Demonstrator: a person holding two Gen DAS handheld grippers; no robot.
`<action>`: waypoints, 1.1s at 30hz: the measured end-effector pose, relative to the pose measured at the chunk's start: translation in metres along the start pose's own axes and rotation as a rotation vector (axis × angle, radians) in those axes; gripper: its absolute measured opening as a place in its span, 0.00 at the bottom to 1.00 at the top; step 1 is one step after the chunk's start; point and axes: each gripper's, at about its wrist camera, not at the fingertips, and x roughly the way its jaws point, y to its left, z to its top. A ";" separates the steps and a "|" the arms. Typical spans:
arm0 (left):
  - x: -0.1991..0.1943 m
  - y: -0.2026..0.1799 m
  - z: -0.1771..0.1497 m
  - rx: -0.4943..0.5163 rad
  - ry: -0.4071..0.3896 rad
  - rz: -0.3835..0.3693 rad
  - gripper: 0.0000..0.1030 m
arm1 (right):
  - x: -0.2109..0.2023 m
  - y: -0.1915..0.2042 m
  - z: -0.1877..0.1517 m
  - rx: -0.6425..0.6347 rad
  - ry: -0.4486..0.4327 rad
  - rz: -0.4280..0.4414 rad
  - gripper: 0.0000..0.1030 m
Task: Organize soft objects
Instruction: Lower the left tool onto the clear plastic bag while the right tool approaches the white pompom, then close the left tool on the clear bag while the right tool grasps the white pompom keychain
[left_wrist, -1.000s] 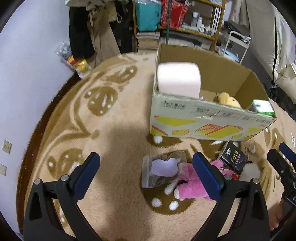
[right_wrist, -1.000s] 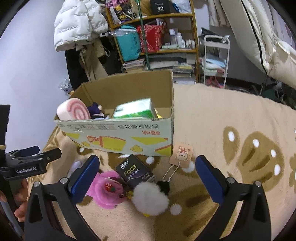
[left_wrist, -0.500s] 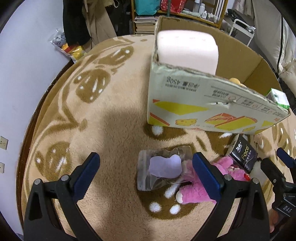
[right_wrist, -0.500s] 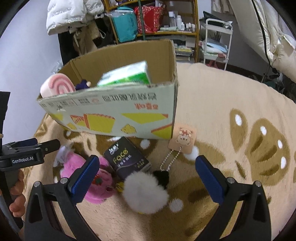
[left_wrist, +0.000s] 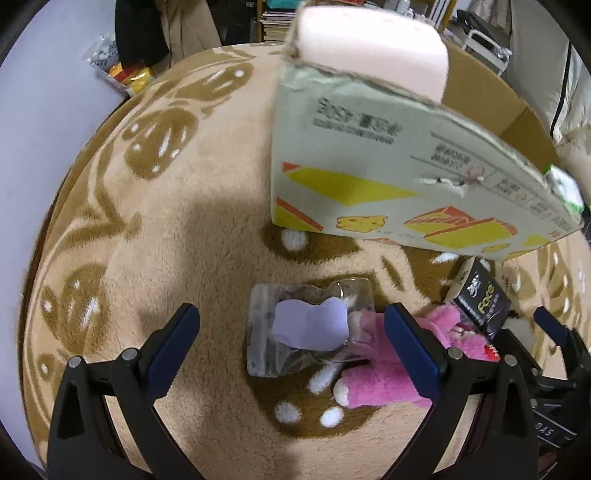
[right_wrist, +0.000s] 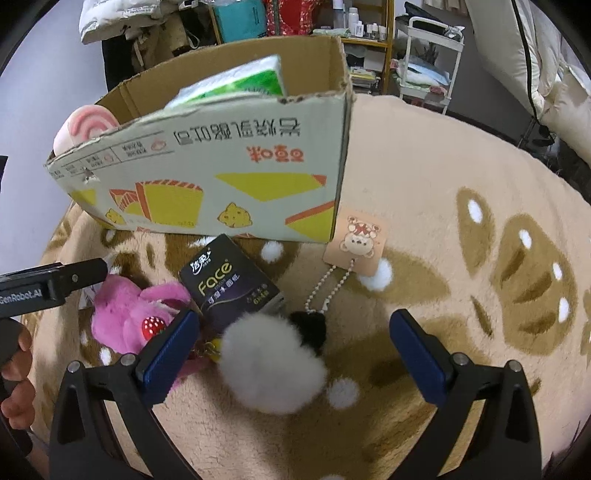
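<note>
My left gripper (left_wrist: 291, 332) is open just above a clear plastic bag (left_wrist: 306, 325) holding a pale purple soft piece, lying on the rug. A pink plush toy (left_wrist: 384, 373) lies to its right, also in the right wrist view (right_wrist: 125, 317). My right gripper (right_wrist: 295, 347) is open over a white fluffy pompom keychain (right_wrist: 273, 365) with a bear tag (right_wrist: 356, 240). A black "Face" tissue pack (right_wrist: 229, 284) lies between the toy and the pompom. The cardboard box (right_wrist: 207, 184) behind holds a pink roll cushion (left_wrist: 373, 51) and a green tissue pack (right_wrist: 236, 85).
A beige rug with brown patterns (right_wrist: 480, 258) covers the floor. Shelves (right_wrist: 295, 22), a white cart (right_wrist: 432, 48) and hanging clothes stand at the back. A snack bag (left_wrist: 125, 74) lies by the wall at the left.
Both grippers have moved down and forward toward the items on the rug. The box now looms larger. Both stay open.
</note>
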 end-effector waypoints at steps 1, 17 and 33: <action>0.001 -0.002 -0.001 0.011 0.001 0.011 0.96 | 0.001 -0.001 -0.001 0.004 0.004 0.000 1.00; 0.007 0.003 -0.001 -0.033 0.012 -0.011 0.84 | 0.013 0.007 -0.024 0.018 0.111 0.044 0.82; 0.001 0.006 0.001 -0.035 -0.012 0.000 0.77 | 0.011 0.017 -0.038 -0.034 0.143 0.007 0.77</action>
